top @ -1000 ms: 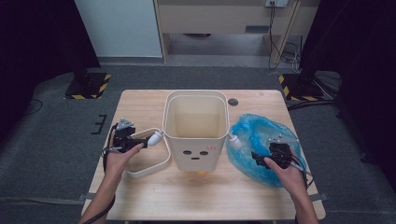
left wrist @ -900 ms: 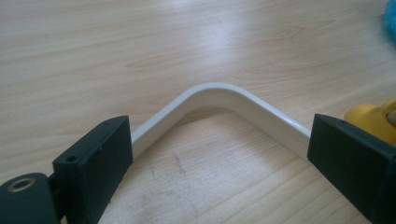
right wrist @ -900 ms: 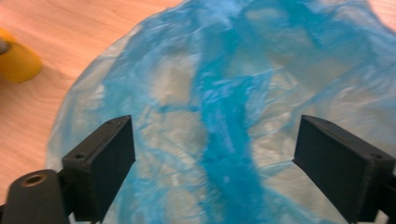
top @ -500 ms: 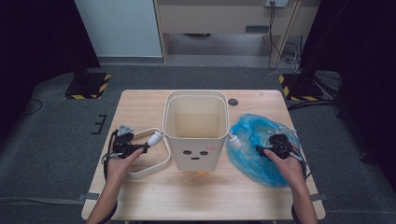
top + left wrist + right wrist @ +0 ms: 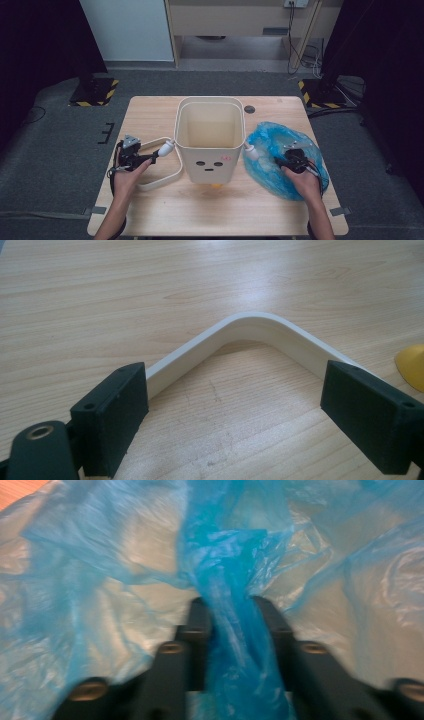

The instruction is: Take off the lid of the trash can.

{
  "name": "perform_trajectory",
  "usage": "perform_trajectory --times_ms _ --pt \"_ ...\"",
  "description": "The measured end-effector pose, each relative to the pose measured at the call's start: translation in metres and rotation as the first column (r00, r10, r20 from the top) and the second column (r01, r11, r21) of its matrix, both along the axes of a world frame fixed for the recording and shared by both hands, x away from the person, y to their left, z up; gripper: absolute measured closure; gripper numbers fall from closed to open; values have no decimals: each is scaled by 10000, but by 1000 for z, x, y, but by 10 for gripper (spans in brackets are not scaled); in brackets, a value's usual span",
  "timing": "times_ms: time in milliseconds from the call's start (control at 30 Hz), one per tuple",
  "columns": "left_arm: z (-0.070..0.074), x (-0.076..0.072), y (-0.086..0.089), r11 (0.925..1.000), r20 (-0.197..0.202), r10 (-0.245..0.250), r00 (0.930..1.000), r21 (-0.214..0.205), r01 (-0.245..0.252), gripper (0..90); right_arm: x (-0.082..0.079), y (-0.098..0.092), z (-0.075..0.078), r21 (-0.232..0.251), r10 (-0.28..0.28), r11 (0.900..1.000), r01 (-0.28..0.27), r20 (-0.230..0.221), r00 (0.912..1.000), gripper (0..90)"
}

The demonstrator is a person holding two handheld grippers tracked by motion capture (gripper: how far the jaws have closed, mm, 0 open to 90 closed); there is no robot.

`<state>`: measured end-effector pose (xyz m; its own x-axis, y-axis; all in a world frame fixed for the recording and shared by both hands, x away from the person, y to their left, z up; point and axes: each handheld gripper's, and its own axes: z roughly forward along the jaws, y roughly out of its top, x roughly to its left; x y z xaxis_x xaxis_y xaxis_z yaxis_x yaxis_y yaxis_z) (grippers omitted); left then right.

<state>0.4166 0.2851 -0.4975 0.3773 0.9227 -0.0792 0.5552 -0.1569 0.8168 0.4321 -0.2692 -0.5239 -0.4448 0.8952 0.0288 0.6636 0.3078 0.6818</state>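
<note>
A cream bin (image 5: 209,140) with a face drawn on its front stands mid-table. Left of it lies a cream bent handle loop (image 5: 172,175). My left gripper (image 5: 157,154) stands open over it. Its jaws have just been closing a little, and the loop's bend (image 5: 250,325) lies between and ahead of them, untouched. A crumpled blue plastic bag (image 5: 285,145) lies right of the bin. My right gripper (image 5: 280,161) has just been closing and is shut on a bunched fold of the bag (image 5: 231,645).
A small yellow piece (image 5: 215,186) lies at the bin's front foot, also at the edge of the left gripper view (image 5: 412,367). A dark round disc (image 5: 249,109) sits on the table behind the bin. Bare wood table (image 5: 225,215) stretches along the front.
The right gripper has dropped a little onto the blue bag and closed on a fold of it. The left hand has hardly moved.
</note>
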Motion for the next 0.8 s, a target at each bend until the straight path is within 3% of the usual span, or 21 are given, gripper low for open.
perform_trajectory --times_ms 100,333,567,800 --pt "-1 0 1 9999 9 83 10000 -64 -82 113 -1 -3 3 668 44 9978 -37 -99 9999 864" --pt "-1 -1 4 9998 35 164 9999 -141 -163 115 -5 -11 29 1853 -185 9826 114 364 9992 873" --pt "-1 -1 5 9996 58 230 9997 -180 -229 111 -8 -14 43 2272 -235 9738 97 578 9980 871" --pt "-2 -1 5 9997 -25 151 9999 -204 -151 103 -9 -18 47 2648 -437 9638 308 430 9981 872"
